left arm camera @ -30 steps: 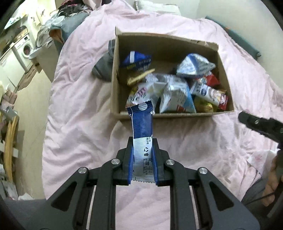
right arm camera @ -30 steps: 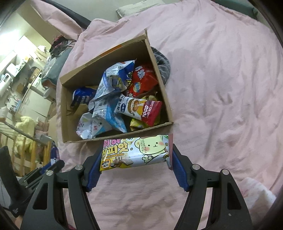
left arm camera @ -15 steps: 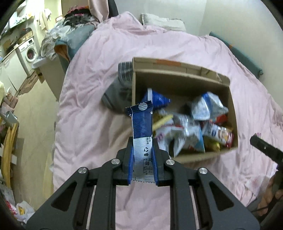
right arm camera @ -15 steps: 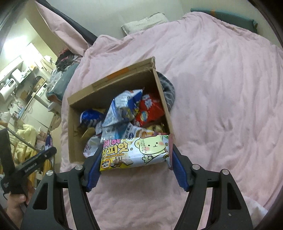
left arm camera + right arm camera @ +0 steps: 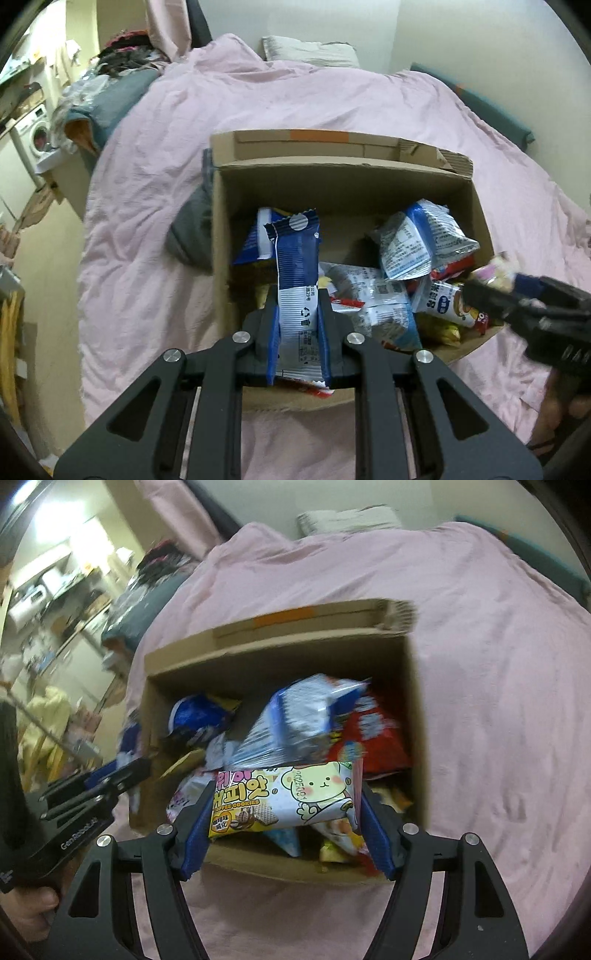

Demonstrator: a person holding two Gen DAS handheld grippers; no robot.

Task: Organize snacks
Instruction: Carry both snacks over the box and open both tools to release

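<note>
An open cardboard box [image 5: 347, 173] full of snack packets sits on a pink bed; it also shows in the right wrist view [image 5: 273, 657]. My left gripper [image 5: 298, 332] is shut on a tall blue and white snack packet [image 5: 297, 280], held upright over the box's near left part. My right gripper [image 5: 286, 812] is shut on a wide white and yellow coffee cookie packet [image 5: 284, 797], held crosswise over the box's near edge. The right gripper [image 5: 524, 306] shows at the right of the left wrist view, and the left gripper [image 5: 96, 786] at the left of the right wrist view.
A pink duvet [image 5: 155, 155] covers the bed around the box. A grey garment [image 5: 192, 229] lies against the box's left wall. A pillow [image 5: 310, 51] lies at the head. A washing machine [image 5: 33, 136] and clutter stand beyond the bed's left edge.
Both grippers have moved forward, from short of the box to over its near part, each still holding its packet. The box looks larger and closer in both views.
</note>
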